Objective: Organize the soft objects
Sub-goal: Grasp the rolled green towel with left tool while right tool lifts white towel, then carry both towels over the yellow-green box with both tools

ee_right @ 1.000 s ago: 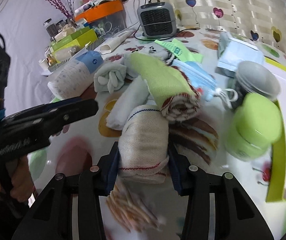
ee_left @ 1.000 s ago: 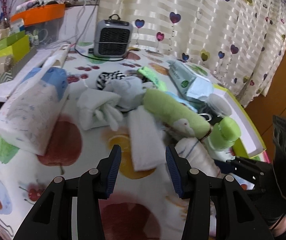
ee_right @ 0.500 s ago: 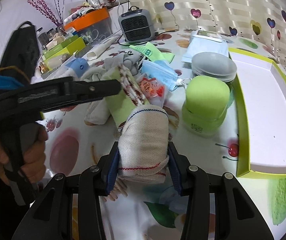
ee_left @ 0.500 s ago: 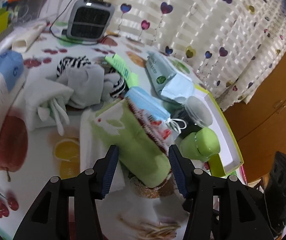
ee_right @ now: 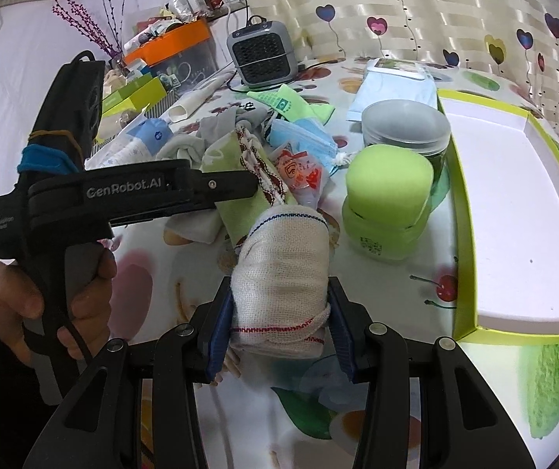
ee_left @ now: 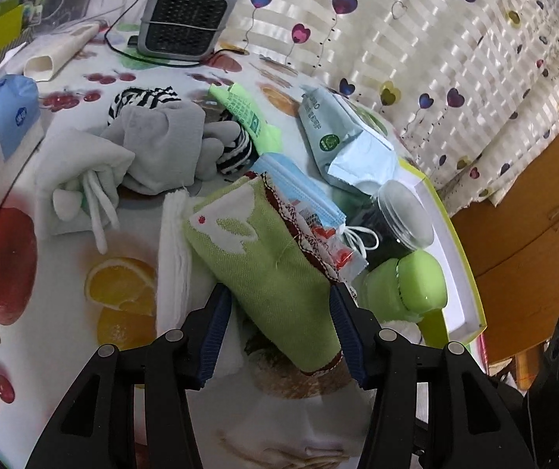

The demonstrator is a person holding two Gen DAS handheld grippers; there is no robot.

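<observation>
Right hand-held gripper (ee_right: pixel 279 324): clenched on one rolled white gauze cloth (ee_right: pixel 283 269), both blue pads pressed into its sides, the roll raised above the bench (ee_right: pixel 416 398).
Left hand-held gripper (ee_left: pixel 279 332): jaws spread about as wide as one rolled green towel (ee_left: pixel 267 273); the right pad touches the towel's edge, the left pad sits just beside it; whether it actually squeezes the towel I cannot tell.
Green towel: lying tilted on the pile, near end between the left pads, far end against one blue face mask (ee_left: pixel 299 191).
Count, soft things: one white folded cloth (ee_left: pixel 174 258) just left of the green towel; one grey cloth (ee_left: pixel 166 144) and one white drawstring pouch (ee_left: pixel 80 183) further back.
Count, containers: one green jar (ee_right: pixel 387 203) beside one grey-lidded jar (ee_right: pixel 404 129), both against the green-edged tray (ee_right: pixel 461 203).
Far end: one grey heater (ee_left: pixel 185 15) by the curtain (ee_left: pixel 416 39).
</observation>
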